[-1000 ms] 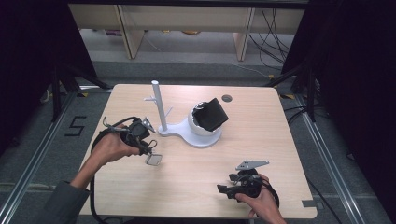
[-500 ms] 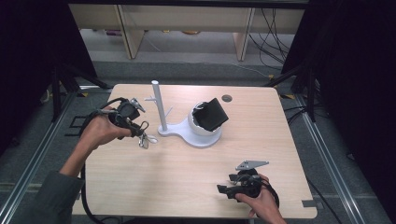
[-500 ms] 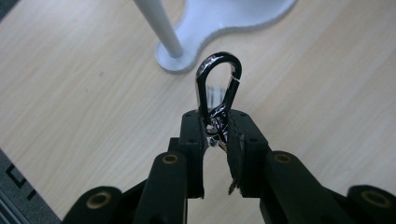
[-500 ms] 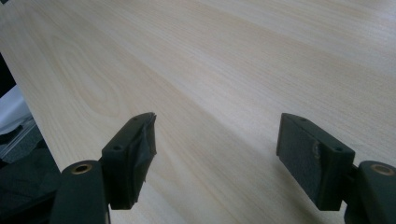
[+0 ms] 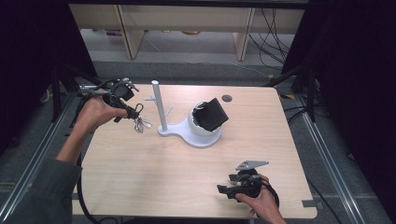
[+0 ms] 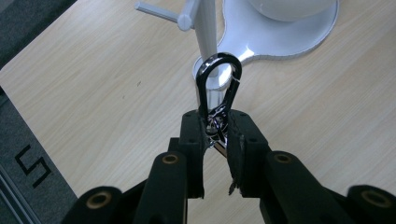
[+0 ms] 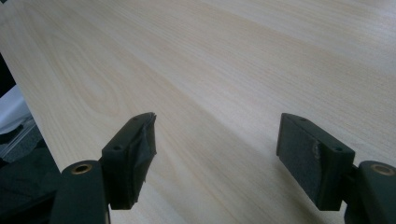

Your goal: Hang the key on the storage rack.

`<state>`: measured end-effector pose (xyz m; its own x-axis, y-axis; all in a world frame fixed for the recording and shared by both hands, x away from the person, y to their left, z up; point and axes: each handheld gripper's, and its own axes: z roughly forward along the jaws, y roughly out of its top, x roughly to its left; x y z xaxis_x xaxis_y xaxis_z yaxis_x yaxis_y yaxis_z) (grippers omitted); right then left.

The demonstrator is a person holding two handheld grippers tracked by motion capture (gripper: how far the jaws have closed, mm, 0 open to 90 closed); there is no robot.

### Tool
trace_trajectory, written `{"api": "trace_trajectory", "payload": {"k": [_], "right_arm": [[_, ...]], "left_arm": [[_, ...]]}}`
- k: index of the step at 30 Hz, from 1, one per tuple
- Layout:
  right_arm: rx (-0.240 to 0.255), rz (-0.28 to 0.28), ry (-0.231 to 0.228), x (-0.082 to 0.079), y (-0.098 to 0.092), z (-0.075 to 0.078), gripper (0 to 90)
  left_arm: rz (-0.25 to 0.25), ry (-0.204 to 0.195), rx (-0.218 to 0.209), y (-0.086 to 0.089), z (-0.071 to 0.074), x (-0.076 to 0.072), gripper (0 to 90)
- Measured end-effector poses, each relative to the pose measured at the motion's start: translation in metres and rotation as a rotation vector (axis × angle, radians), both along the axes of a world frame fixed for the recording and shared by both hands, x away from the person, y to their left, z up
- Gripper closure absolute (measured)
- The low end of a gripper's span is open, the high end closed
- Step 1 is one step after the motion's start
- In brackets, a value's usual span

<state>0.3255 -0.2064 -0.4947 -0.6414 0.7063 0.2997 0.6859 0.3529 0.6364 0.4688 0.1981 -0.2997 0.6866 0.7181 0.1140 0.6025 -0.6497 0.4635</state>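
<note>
High view: left gripper (image 5: 132, 113) raised over table's (image 5: 187, 177) left part, jaws clamped on a carabiner keyring (image 5: 140, 124) that hangs below it, just left of white stand's (image 5: 194, 133) upright post (image 5: 159, 105). Right gripper (image 5: 225, 190) low near table's front edge, well apart from stand. Left gripper view: jaws narrow, pinching carabiner's (image 6: 218, 88) lower end and key rings, loop sticking out past the pads, post (image 6: 205, 28) behind it. Right gripper view: jaws spread wide, nothing between them, bare tabletop (image 7: 224, 70) beneath.
</note>
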Motion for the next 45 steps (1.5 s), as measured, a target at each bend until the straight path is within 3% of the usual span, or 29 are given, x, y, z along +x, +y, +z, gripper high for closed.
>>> {"api": "trace_trajectory", "payload": {"k": [1, 7, 16, 17, 18, 20, 24, 33, 36, 45], "right_arm": [[0.002, -0.001, 0.021, -0.001, 0.000, 0.001, 29.1], [0.000, 0.002, 0.000, 0.000, 0.000, 0.000, 29.1], [0.010, -0.006, 0.019, -0.002, 0.002, 0.001, 29.1], [0.006, 0.000, -0.003, -0.001, 0.001, 0.001, 29.1], [0.024, -0.010, 0.004, -0.002, 0.002, 0.000, 29.1], [0.002, 0.007, 0.011, -0.001, 0.000, 0.002, 29.1], [0.003, 0.005, 0.008, -0.001, 0.000, 0.002, 29.1], [0.004, 0.017, 0.002, -0.001, 0.000, 0.002, 29.1], [0.004, 0.016, 0.004, -0.001, 0.000, 0.002, 29.1], [0.005, 0.015, 0.005, -0.001, 0.000, 0.002, 29.1]], "left_arm": [[0.007, -0.002, -0.003, 0.000, 0.001, 0.002, 76.2], [0.024, 0.007, 0.000, -0.003, 0.003, 0.012, 76.2], [0.056, 0.025, -0.035, -0.004, 0.000, 0.029, 76.2], [0.056, 0.022, -0.041, -0.004, 0.000, 0.030, 76.2], [0.049, 0.030, -0.047, -0.005, -0.001, 0.031, 76.2], [0.058, 0.042, -0.050, -0.008, -0.003, 0.032, 76.2], [0.062, 0.054, -0.049, -0.010, -0.007, 0.036, 76.2], [0.059, 0.067, -0.062, -0.015, -0.015, 0.040, 76.3], [0.070, 0.044, -0.077, -0.015, -0.015, 0.042, 85.9], [0.069, 0.041, -0.067, -0.012, -0.015, 0.039, 80.2]]}}
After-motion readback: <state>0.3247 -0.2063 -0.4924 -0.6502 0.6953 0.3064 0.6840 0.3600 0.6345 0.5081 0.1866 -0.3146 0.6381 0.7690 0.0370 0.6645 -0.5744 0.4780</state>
